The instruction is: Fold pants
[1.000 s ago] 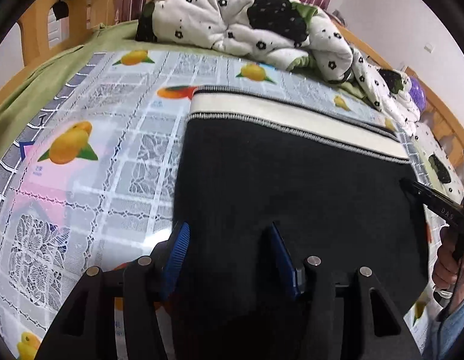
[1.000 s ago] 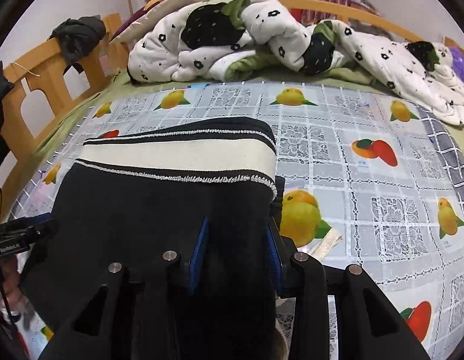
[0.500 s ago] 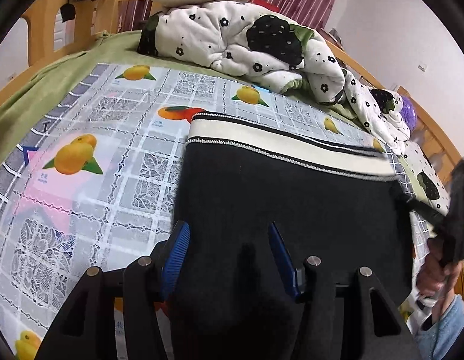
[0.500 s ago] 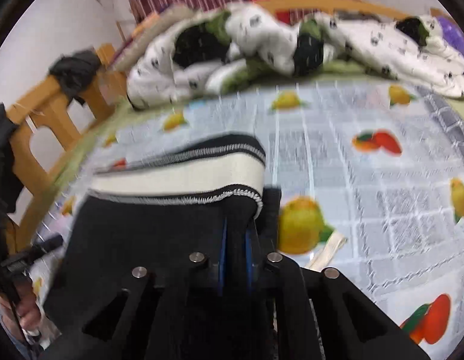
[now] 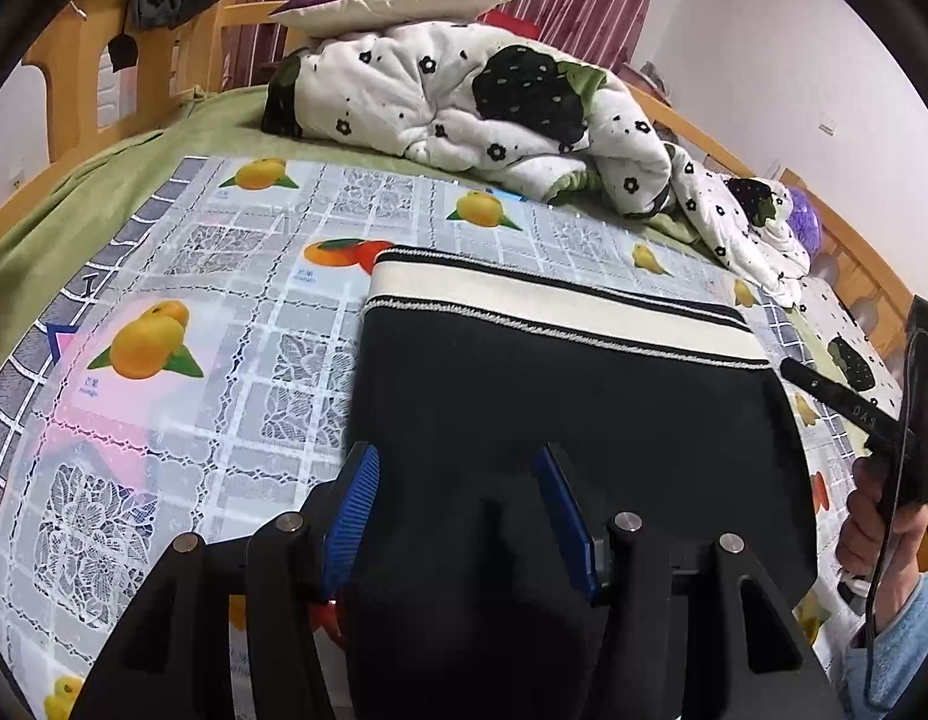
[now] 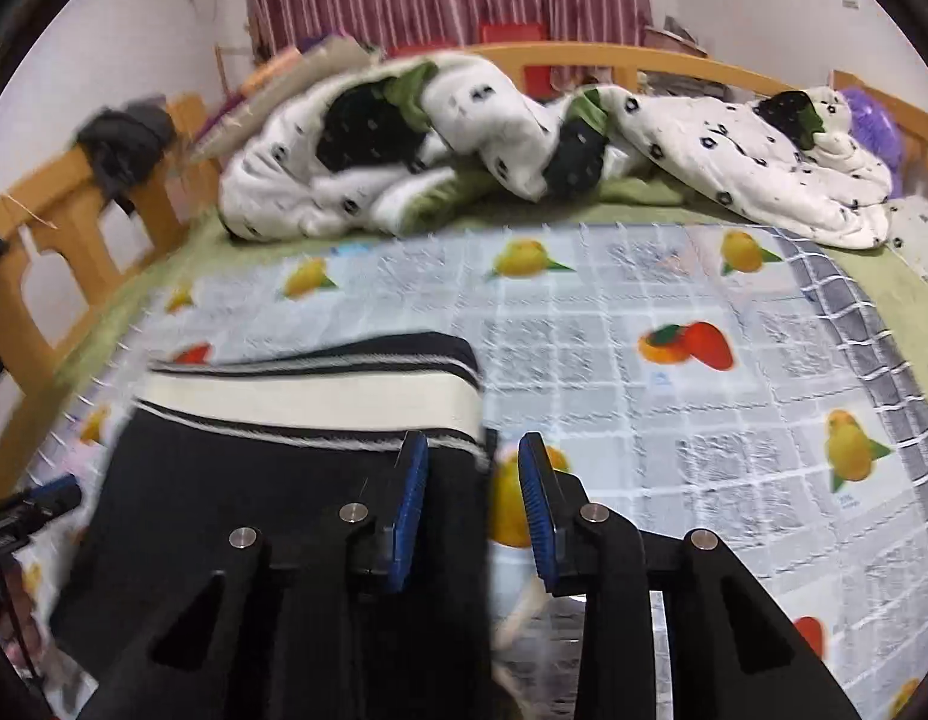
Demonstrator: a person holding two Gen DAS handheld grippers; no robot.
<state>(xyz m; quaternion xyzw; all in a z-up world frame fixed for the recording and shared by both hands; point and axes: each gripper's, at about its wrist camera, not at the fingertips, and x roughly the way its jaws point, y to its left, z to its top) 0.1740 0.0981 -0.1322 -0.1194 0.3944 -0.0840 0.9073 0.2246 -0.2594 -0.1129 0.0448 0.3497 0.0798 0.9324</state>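
Left wrist view, left to right: fruit-print cloth (image 5: 182, 324) across the left half; black pants (image 5: 560, 420) with a cream waistband (image 5: 554, 312) filling centre and lower frame, lying flat on that cloth; white flowered quilt (image 5: 464, 96) heaped along the top. Left gripper (image 5: 458, 516) at bottom centre, blue pads spread wide over the dark fabric, clamping nothing. Right gripper (image 5: 836, 396) at the right edge, seen side-on.

Right wrist view, blurred: wooden bed frame (image 6: 50, 228) at left; pants in lower left. Right gripper at lower centre, pads parted, empty, astride the pants' right edge.
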